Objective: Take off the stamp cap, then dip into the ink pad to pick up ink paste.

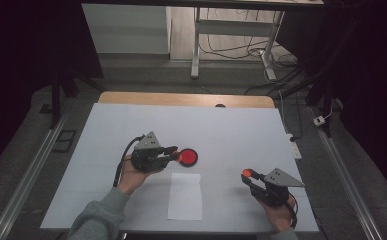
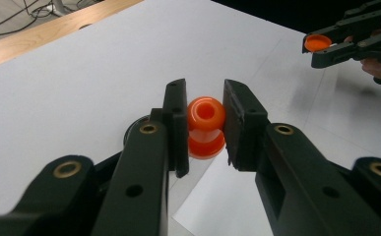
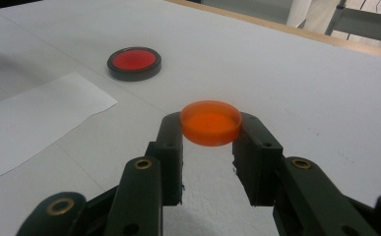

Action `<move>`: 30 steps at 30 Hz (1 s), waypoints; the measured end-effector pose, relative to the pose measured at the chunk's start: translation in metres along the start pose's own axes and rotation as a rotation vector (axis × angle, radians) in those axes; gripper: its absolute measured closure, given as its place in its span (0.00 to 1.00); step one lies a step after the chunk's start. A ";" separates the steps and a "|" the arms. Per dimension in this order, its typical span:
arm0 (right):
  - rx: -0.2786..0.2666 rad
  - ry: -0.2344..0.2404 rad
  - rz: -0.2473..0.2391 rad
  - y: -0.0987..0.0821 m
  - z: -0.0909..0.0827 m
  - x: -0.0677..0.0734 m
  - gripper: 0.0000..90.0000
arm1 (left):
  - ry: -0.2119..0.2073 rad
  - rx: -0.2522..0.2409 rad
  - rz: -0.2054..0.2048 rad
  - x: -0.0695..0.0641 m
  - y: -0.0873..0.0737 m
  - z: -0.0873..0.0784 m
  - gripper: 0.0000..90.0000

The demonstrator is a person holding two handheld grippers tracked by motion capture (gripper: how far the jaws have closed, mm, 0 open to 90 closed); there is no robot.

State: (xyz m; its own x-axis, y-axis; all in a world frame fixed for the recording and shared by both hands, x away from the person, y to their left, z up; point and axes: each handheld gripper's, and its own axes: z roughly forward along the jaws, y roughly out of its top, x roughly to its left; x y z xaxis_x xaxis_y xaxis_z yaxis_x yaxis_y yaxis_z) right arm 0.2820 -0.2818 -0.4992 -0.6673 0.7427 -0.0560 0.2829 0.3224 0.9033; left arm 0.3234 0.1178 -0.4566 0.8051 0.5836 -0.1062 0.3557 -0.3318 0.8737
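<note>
My left gripper (image 1: 174,150) is shut on a small orange spool-shaped piece (image 2: 206,127), gripped by its sides between the two jaws (image 2: 205,115). It hovers right beside a round black-rimmed dish with a red inside (image 1: 187,157), whose rim peeks out past the left jaw (image 2: 130,132). My right gripper (image 1: 247,175) sits near the table's front right, shut on a shallow orange cap (image 3: 210,122) pinched at the jaw tips (image 3: 210,129). That cap (image 2: 317,42) and right gripper (image 2: 326,49) also appear far off in the left gripper view. The red dish (image 3: 134,63) lies ahead-left of the cap.
A white sheet of paper (image 1: 185,196) lies on the white tabletop (image 1: 231,130) between the hands, near the front edge. A wooden strip (image 1: 181,98) borders the far side. Beyond stand desk legs (image 1: 196,45) and floor cables; a power strip (image 1: 294,146) lies at the right.
</note>
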 end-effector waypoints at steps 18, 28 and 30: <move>0.004 -0.002 -0.002 0.000 0.000 0.000 0.72 | 0.018 0.007 -0.006 0.009 0.003 0.008 0.81; 0.007 0.000 -0.005 0.000 0.001 0.000 0.72 | 0.026 0.008 -0.006 0.014 0.005 0.016 0.81; 0.006 0.000 -0.004 0.000 0.001 0.000 0.72 | 0.029 0.009 -0.007 0.015 0.005 0.017 0.81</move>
State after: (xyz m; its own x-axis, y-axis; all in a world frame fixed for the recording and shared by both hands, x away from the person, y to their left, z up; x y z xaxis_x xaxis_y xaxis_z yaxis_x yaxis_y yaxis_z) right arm 0.2827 -0.2813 -0.5000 -0.6685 0.7413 -0.0593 0.2847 0.3287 0.9005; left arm 0.3459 0.1121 -0.4621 0.7887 0.6068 -0.0985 0.3657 -0.3343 0.8686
